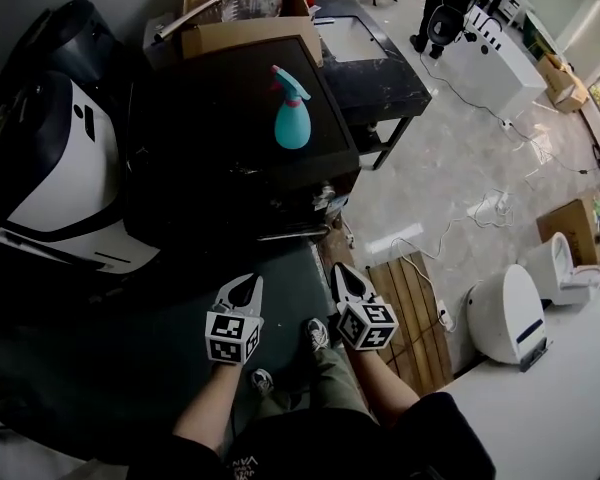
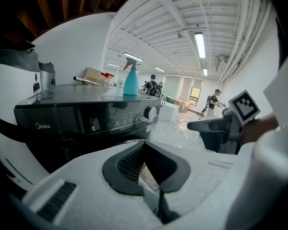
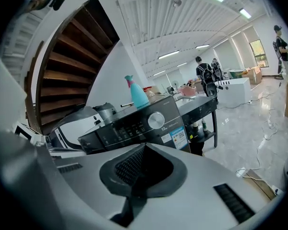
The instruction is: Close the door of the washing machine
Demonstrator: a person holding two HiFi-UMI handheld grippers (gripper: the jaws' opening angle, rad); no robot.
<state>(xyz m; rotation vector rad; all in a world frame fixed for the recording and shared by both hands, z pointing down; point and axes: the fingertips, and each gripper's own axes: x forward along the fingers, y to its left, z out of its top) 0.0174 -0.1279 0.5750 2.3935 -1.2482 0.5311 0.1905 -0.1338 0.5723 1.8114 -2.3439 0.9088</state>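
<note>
Washing machine (image 1: 242,133): dark front-loader, straight ahead of both grippers and just beyond them in the head view. Carries a teal spray bottle (image 1: 291,108) upright on its flat top. Shows a control panel (image 2: 93,121) with a round silver dial (image 2: 150,112) across the front in the left gripper view, and the same dial in the right gripper view. Door lost in the shadow below the panel; cannot tell whether open or shut.

Left gripper (image 1: 246,281): held low in front of the machine, jaws pressed together with nothing between them. Right gripper (image 1: 343,270): just beside it at about the same level, jaws likewise closed and empty. Marker cubes on both turned up toward the head camera.

Right behind the machine, an open cardboard box (image 1: 248,23) with bottles inside. To the machine's right, a black table (image 1: 375,73). On its left, a rounded white-and-black unit (image 1: 55,183). On the glossy floor, a wooden pallet (image 1: 412,318) next to the right forearm, a white domed appliance (image 1: 505,313) further right, and loose cables (image 1: 460,218) between. Far back in the hall, a few people standing.
</note>
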